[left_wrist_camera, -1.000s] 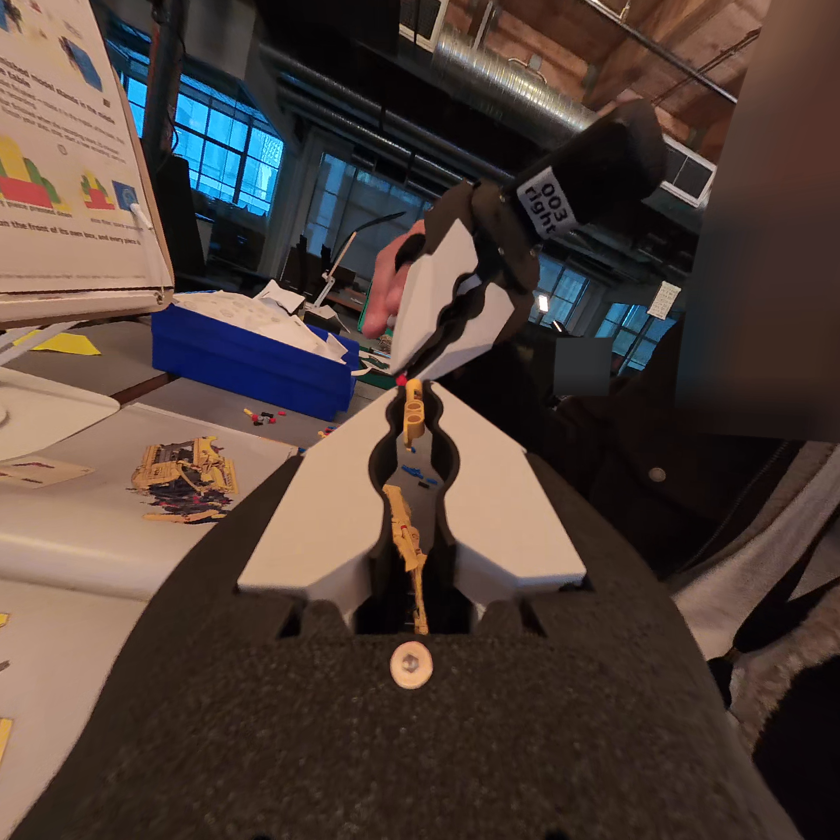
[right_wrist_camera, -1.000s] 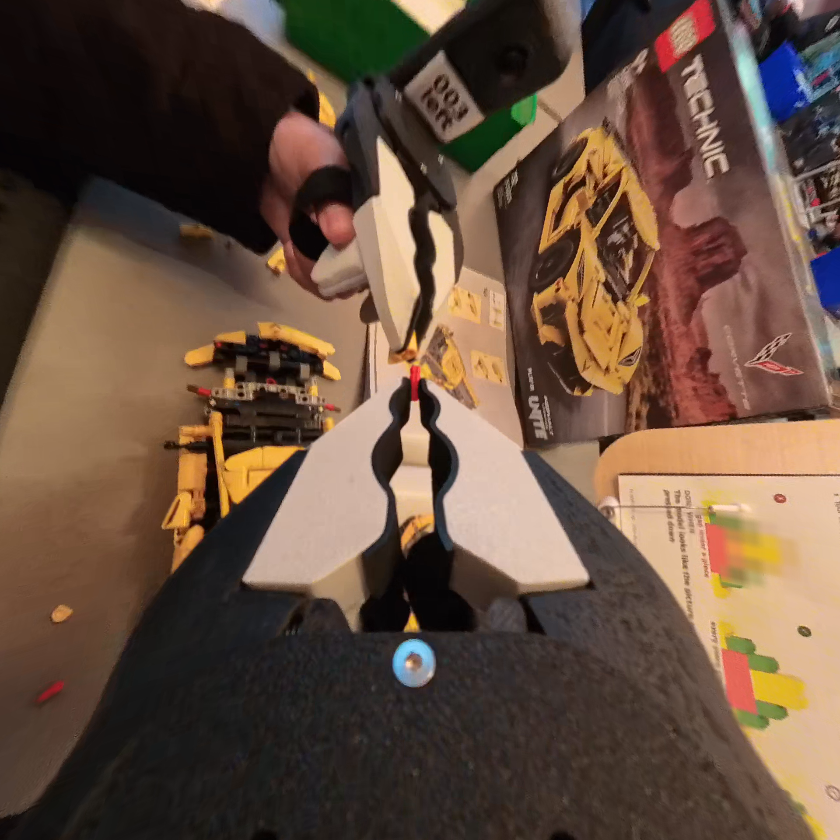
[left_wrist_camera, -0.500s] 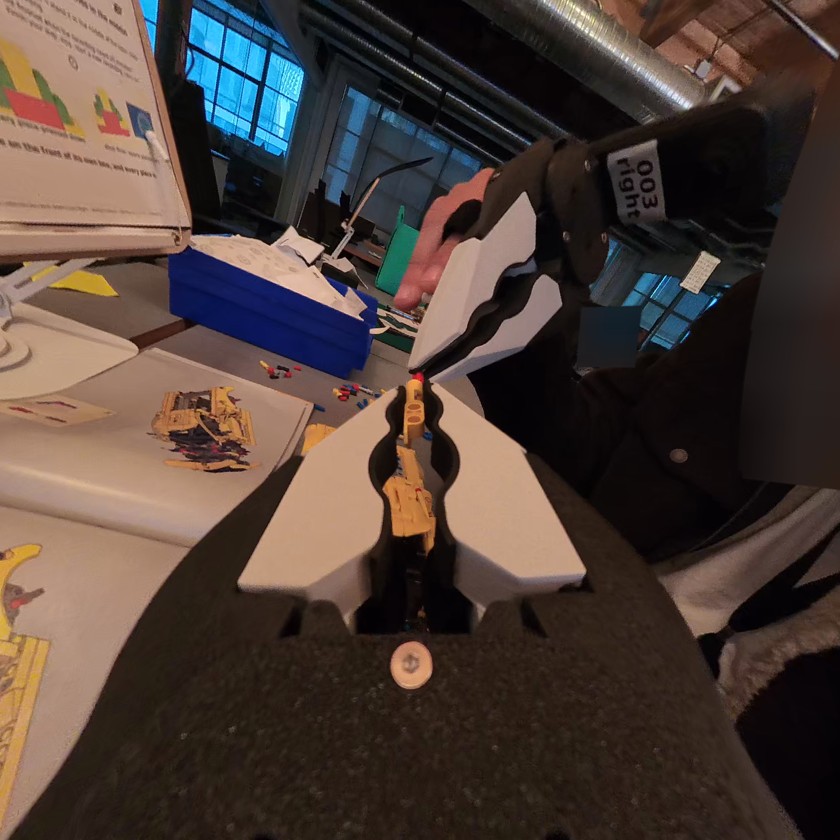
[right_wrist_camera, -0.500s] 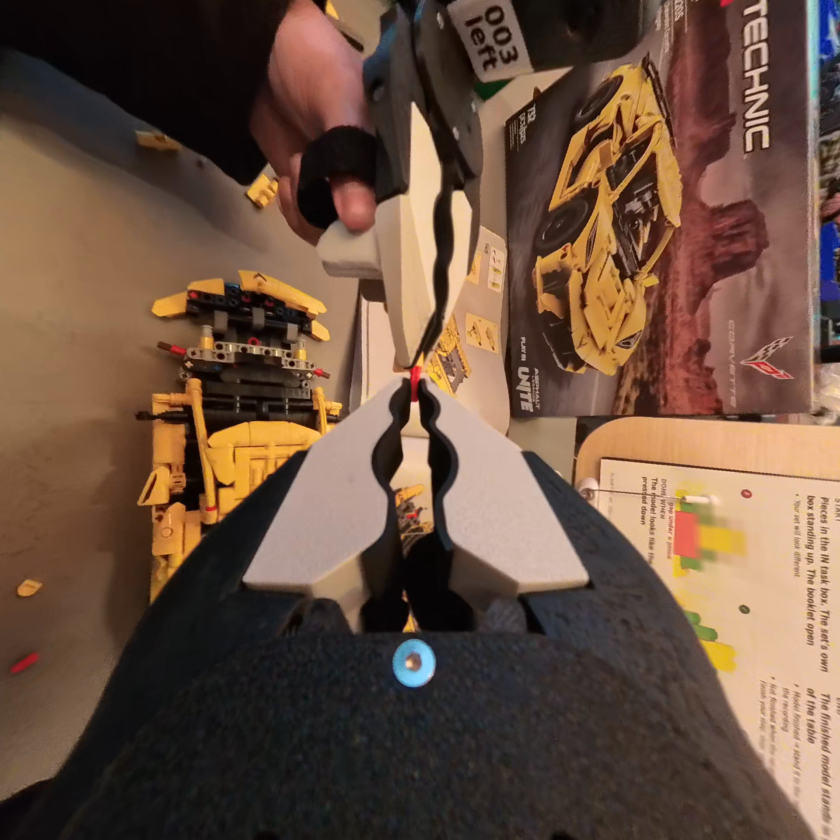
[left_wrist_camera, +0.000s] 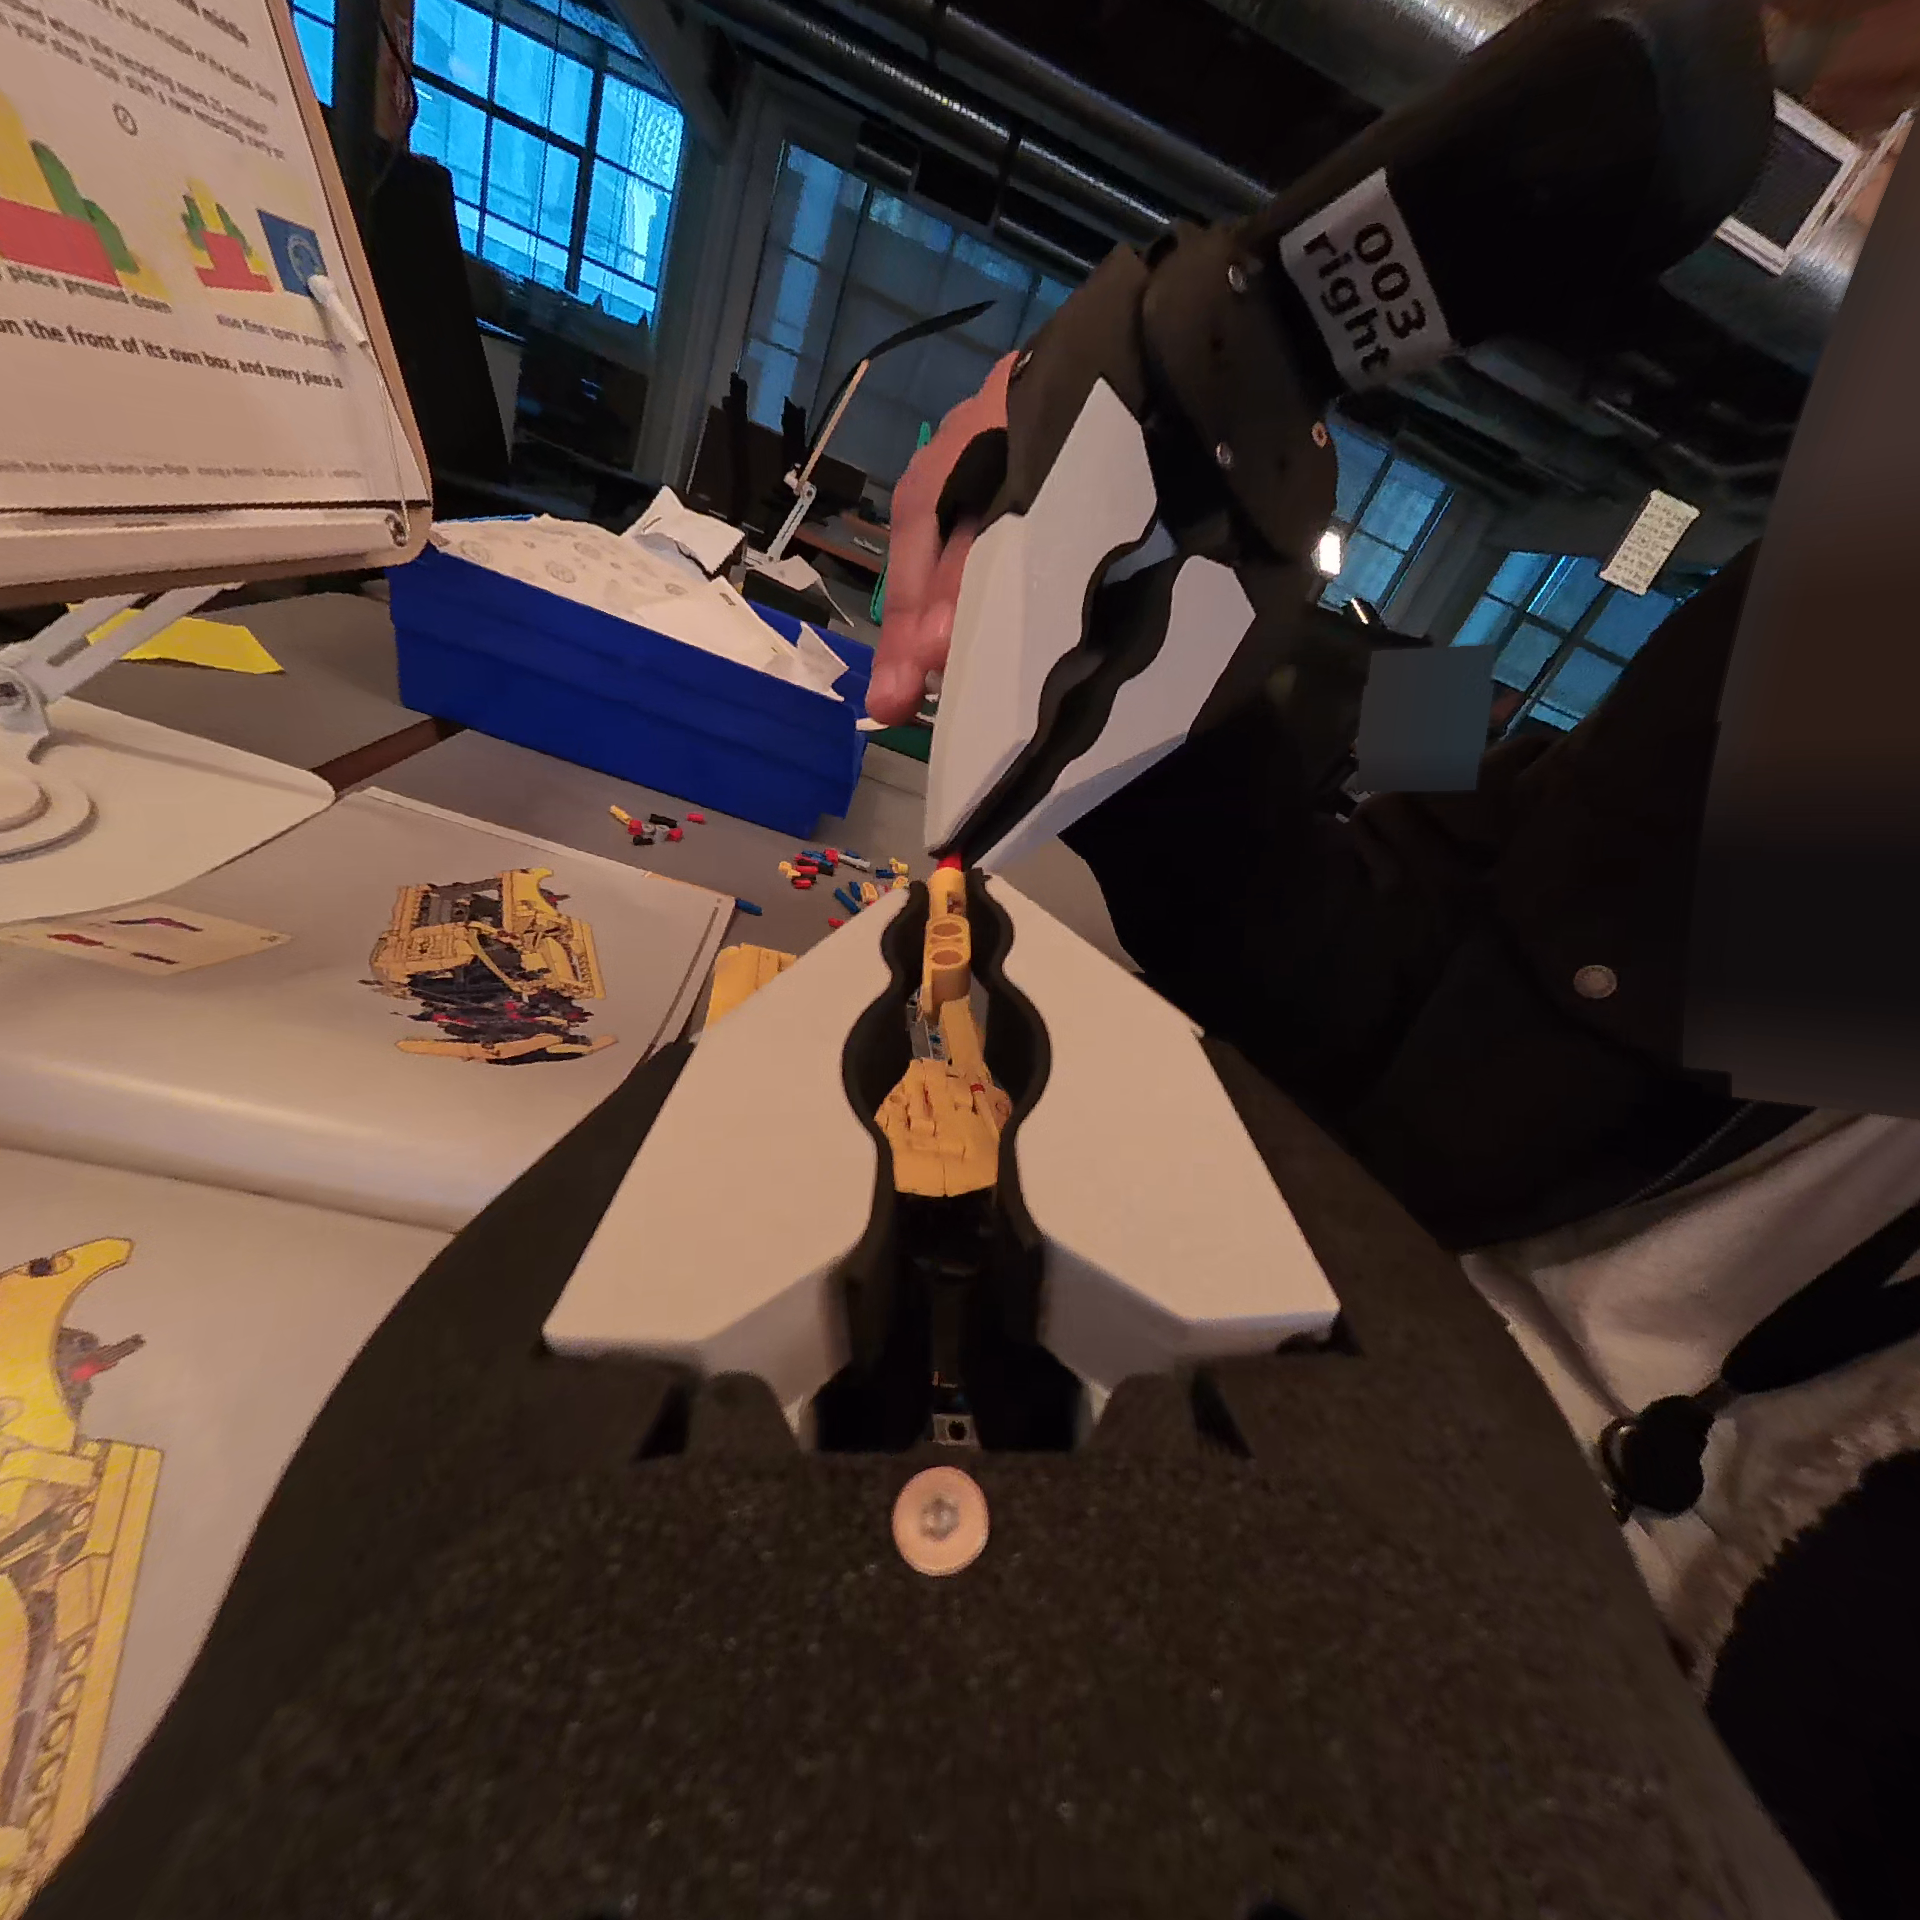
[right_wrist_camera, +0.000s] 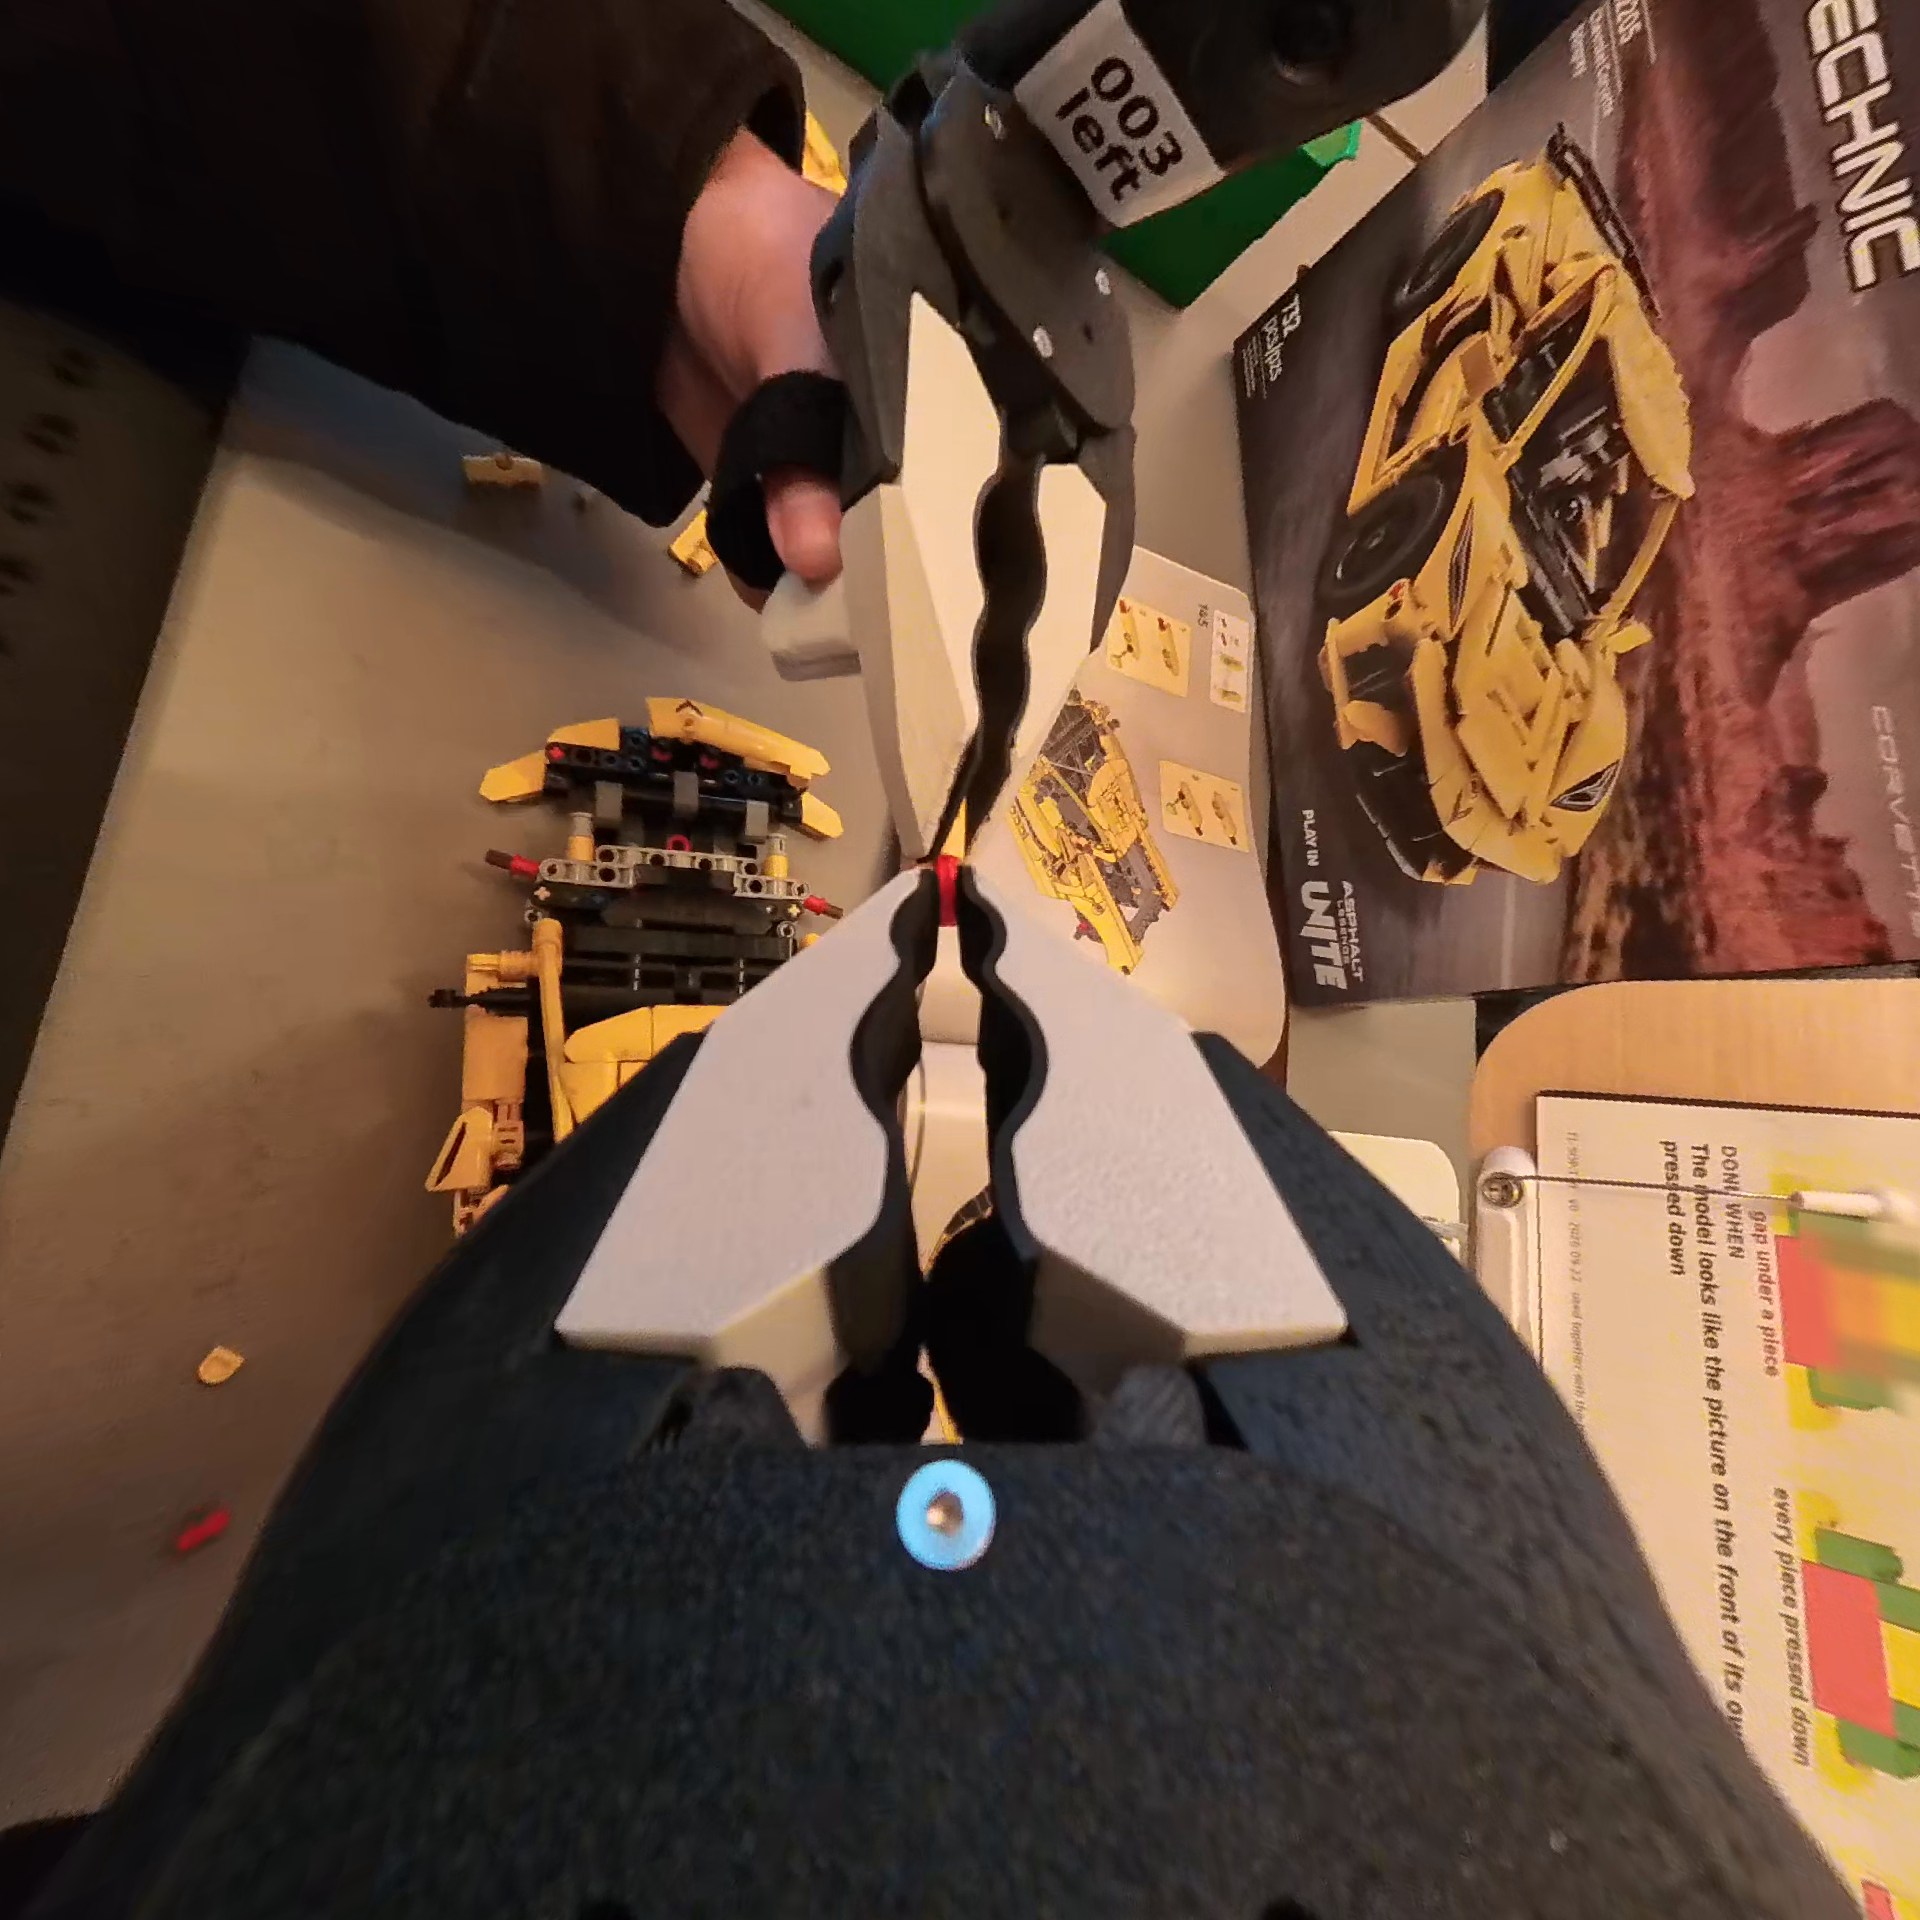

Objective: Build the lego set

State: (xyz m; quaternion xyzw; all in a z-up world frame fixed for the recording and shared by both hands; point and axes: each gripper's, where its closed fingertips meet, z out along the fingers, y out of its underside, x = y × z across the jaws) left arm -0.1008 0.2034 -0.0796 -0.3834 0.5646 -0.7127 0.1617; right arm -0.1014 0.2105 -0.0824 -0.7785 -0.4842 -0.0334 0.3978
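My left gripper (left_wrist_camera: pixel 943 896) is shut on a small yellow beam (left_wrist_camera: pixel 945 940) with round holes, held in the air. My right gripper (right_wrist_camera: pixel 943 891) is shut on a short red pin (right_wrist_camera: pixel 945 894). The two grippers meet tip to tip, and the red pin (left_wrist_camera: pixel 948 860) touches the end of the yellow beam. The right gripper (left_wrist_camera: pixel 961 836) shows in the left wrist view, the left gripper (right_wrist_camera: pixel 951 847) in the right wrist view. A partly built yellow and black car model (right_wrist_camera: pixel 623 935) lies on the table below, left of my right gripper.
An open instruction booklet (left_wrist_camera: pixel 343 997) lies on the table. The set's box (right_wrist_camera: pixel 1579 520) lies at the right. A blue bin (left_wrist_camera: pixel 623 696) with paper bags stands behind loose small pieces (left_wrist_camera: pixel 831 878). A propped instruction card (left_wrist_camera: pixel 177 260) stands at the left. A person's dark jacket (left_wrist_camera: pixel 1455 987) is close. Both grippers' tips are close together, under 4 cm apart.
Both grippers stayed tip to tip while the views shifted. The left gripper tilted lower toward the table, and the right gripper's tip stayed on the beam's end.
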